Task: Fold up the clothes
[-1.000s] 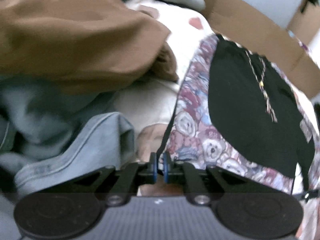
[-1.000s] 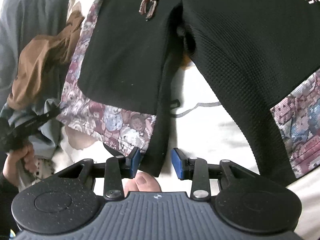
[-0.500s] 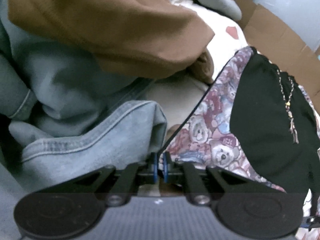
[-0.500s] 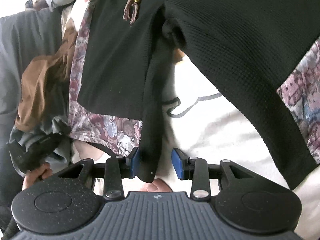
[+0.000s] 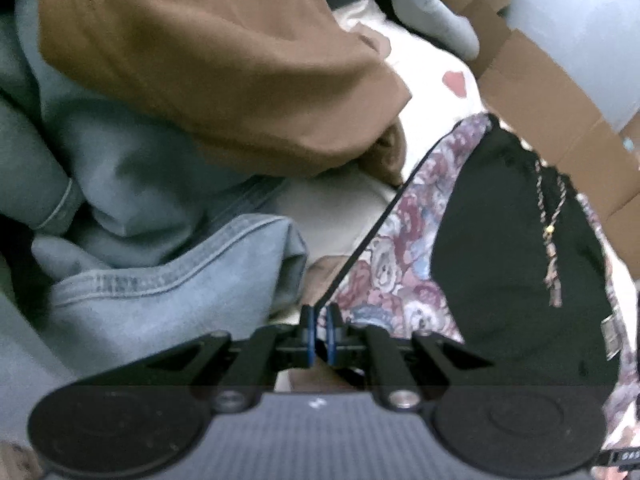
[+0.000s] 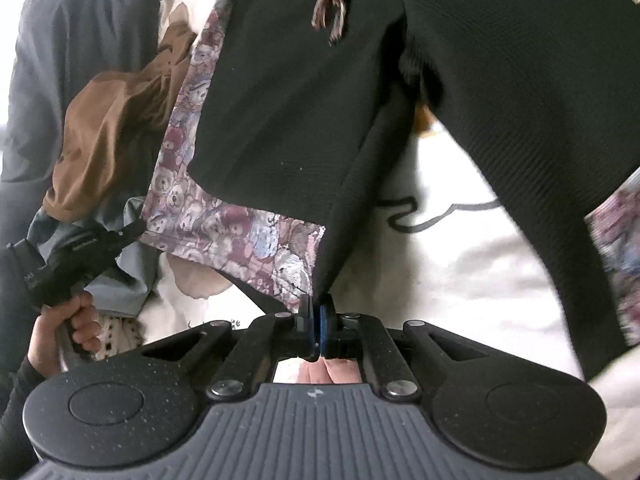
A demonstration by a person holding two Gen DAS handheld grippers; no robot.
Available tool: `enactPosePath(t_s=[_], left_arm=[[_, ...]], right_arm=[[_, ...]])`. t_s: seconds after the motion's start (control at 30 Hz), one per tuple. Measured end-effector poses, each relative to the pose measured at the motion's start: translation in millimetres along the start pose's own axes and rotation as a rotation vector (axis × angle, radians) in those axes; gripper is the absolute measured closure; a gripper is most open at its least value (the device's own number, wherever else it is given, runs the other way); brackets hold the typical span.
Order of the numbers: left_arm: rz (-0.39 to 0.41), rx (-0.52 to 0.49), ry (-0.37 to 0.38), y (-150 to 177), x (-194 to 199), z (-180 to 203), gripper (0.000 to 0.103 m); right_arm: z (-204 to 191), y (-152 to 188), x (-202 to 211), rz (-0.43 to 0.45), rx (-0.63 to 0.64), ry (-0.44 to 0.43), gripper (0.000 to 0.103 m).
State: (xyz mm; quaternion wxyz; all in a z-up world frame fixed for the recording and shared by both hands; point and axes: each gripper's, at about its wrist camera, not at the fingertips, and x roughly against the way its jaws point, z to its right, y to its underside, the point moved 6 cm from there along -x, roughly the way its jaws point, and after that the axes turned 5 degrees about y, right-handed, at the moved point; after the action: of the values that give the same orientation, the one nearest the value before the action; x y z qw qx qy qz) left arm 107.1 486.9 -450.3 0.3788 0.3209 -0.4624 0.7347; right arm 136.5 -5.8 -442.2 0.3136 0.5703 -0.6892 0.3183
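Note:
A black knit top (image 6: 304, 112) with teddy-bear print panels (image 6: 240, 228) lies spread on a white printed sheet (image 6: 472, 264). My right gripper (image 6: 319, 312) is shut on the bottom corner of its black side fold, pulling the cloth taut. In the left wrist view the same top (image 5: 512, 248) stretches off to the right, and my left gripper (image 5: 319, 322) is shut on the thin black hem edge of its bear-print corner (image 5: 392, 280). A brown beaded cord (image 6: 334, 12) hangs at the top's front. The left gripper (image 6: 132, 230) also shows in the right wrist view, held by a hand (image 6: 60, 332).
A pile of other clothes sits left of the top: a brown garment (image 5: 208, 64), a blue-grey sweatshirt (image 5: 132, 176) and light denim (image 5: 172, 284). Cardboard (image 5: 560, 120) stands behind the top. A dark grey cloth (image 6: 80, 64) lies at the far left.
My right gripper has shut on the black fold that hung between its open fingers a second ago. The left gripper stays shut on the hem and has shifted slightly.

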Motion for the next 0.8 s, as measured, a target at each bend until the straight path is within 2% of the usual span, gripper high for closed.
enactPosePath(t_s=[0.2,0.37,0.47,0.57,0.7,0.8], left_arm=[[-0.018,0.009,0.003,8.9,3.1,-2.6,0.097],[-0.028,-0.003,-0.026,17.1,-3.2,-11.7,0.097],[-0.055,-0.029,-0.060,21.5,-21.1,-17.6,0.096],[-0.075,-0.051,-0.093,22.1,-33.2,-19.6,0.089],[-0.063,-0.062,-0.105,17.4,-23.6,-11.2,0.076],[-0.045,-0.088,-0.107,14.2,-13.5,-1.8,0.071]], right_arm=[[8.2,-0.9,13.4,-0.030,0.033,0.033,0.103],[8.5,7.6,-5.4,-0.070,0.055,0.071,0.103],[9.8,11.8,-19.7,-0.086,0.061,0.113,0.103],[10.1,13.2,-28.2,-0.100,0.059,0.156,0.099],[3.5,7.8,-11.6,-0.096,0.123,0.189,0.091],[0.3,1.7,7.8,-0.096,0.189,0.212,0.091]])
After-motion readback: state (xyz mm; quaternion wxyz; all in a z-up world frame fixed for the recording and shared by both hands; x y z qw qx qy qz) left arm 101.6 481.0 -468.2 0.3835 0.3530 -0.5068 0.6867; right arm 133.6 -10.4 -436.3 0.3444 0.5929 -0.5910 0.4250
